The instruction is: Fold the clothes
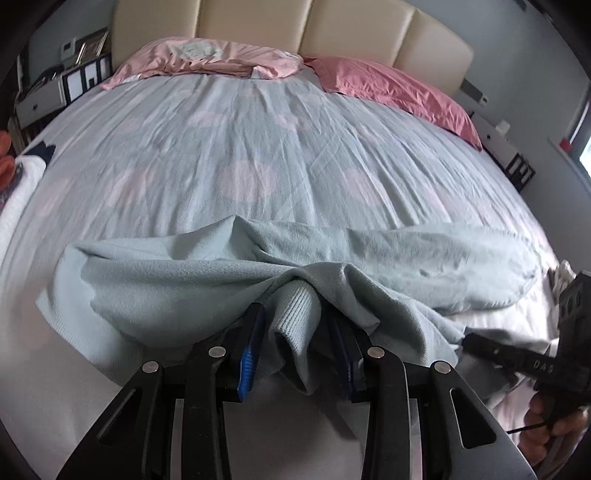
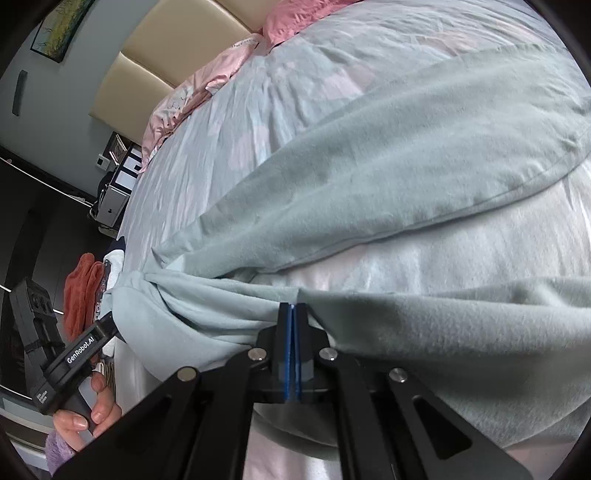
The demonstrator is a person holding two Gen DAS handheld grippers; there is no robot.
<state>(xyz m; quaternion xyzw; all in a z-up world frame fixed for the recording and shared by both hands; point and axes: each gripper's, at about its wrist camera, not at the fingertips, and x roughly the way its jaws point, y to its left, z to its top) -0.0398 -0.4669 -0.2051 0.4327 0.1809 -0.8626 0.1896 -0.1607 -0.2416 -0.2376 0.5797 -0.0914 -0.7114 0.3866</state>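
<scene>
The soft mint fleece sweatshirt (image 1: 229,273) lies rumpled; left gripper (image 1: 295,332) pinches its ribbed cuff (image 1: 295,306), right gripper (image 2: 292,310) is clamped on its fabric at 6 o'clock.

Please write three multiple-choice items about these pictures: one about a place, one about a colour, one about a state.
1. Where do the pink pillows lie?
A. by the headboard
B. on the floor
C. on the garment

2. What colour is the garment being folded?
A. red
B. pale grey-green
C. black

3. How is the right claw?
A. wide open
B. shut at the garment's edge
C. out of view

Answers:
1. A, they rest against the beige headboard.
2. B, the cloth is pale grey-green in both views.
3. B, its blue pads meet at the cloth edge; whether they hold any cloth is unclear.
</scene>
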